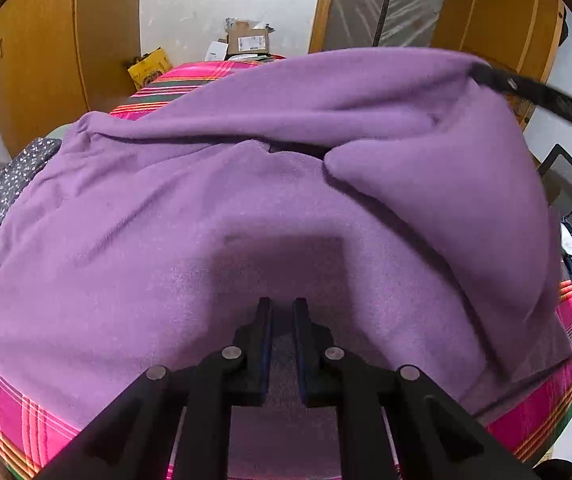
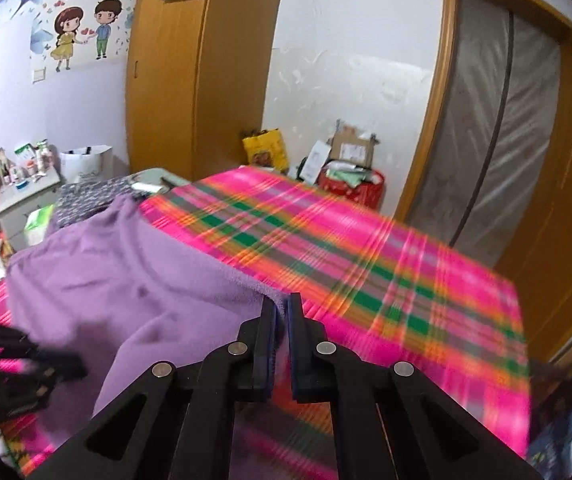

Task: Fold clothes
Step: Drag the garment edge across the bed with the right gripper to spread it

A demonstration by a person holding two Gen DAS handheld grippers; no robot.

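Note:
A purple fleece garment (image 1: 166, 220) lies spread over a bed with a pink plaid cover (image 2: 365, 260). In the left wrist view my left gripper (image 1: 282, 304) is low over the garment's near part, its fingers nearly together with purple cloth pinched between them. My right gripper (image 2: 282, 300) is shut on an edge of the garment (image 2: 126, 272) and holds it above the cover. From the left wrist view, the right gripper (image 1: 485, 74) lifts that edge at the upper right, so a fold of cloth hangs over the flat part. The left gripper (image 2: 26, 356) shows as a dark blur at the left.
A dark dotted cloth (image 1: 10, 184) lies at the bed's left side. Beyond the bed stand a wooden wardrobe (image 2: 190, 80), a yellow bag (image 2: 266, 152), cardboard boxes (image 2: 349, 148) and a door covered in plastic sheet (image 2: 497, 120). A nightstand with bottles (image 2: 22, 184) is at the left.

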